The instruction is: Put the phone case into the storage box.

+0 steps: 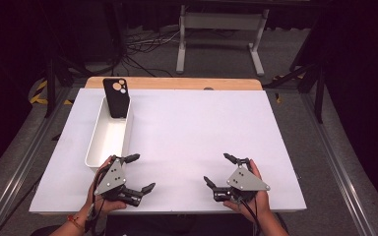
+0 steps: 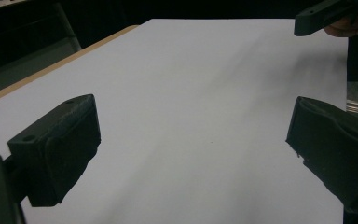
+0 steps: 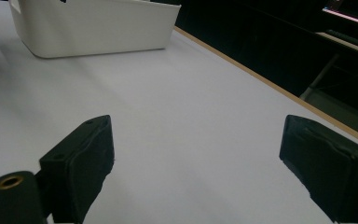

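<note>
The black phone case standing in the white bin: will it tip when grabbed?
Probably. The black phone case stands on end against the far wall of the white rectangular plastic bin, so a nudge could topple it. It looks thin, likely light and slightly flexible.

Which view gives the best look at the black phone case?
The high view: the black phone case stands upright against the far end of the white bin, camera cutouts visible. The right gripper view has the bin with just a dark sliver at its top edge.

A white bench point(image 1: 187, 132) stood on a grey floor point(image 1: 24, 142). Behind it was a white metal frame point(image 1: 221, 22) with two legs. Black cables point(image 1: 142, 46) lay tangled on the floor near it.
</note>
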The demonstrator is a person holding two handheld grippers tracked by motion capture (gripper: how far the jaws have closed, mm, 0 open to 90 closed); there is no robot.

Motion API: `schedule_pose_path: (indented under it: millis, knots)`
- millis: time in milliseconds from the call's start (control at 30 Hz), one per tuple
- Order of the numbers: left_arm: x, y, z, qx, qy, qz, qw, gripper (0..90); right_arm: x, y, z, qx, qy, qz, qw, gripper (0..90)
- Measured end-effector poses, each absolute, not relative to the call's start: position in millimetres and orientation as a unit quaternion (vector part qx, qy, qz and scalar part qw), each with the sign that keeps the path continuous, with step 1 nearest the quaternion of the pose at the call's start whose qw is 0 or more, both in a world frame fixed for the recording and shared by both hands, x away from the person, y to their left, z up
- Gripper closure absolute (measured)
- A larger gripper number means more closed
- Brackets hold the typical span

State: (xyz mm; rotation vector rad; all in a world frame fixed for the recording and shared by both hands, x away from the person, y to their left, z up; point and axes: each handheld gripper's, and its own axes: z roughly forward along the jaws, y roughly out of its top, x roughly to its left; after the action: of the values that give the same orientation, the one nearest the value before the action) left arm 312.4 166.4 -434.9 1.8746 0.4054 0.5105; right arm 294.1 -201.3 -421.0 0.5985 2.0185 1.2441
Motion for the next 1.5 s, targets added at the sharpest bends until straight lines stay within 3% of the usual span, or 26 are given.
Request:
schedule_pose_path:
  millis: [1500]
  knots:
    - [311.3, 165.8, -428.6, 0.788, 0.164, 0.228, 0.547, 3.7, 291.0, -202.3, -422.6, 0.213, 0.784, 0.473, 0.341, 11.3]
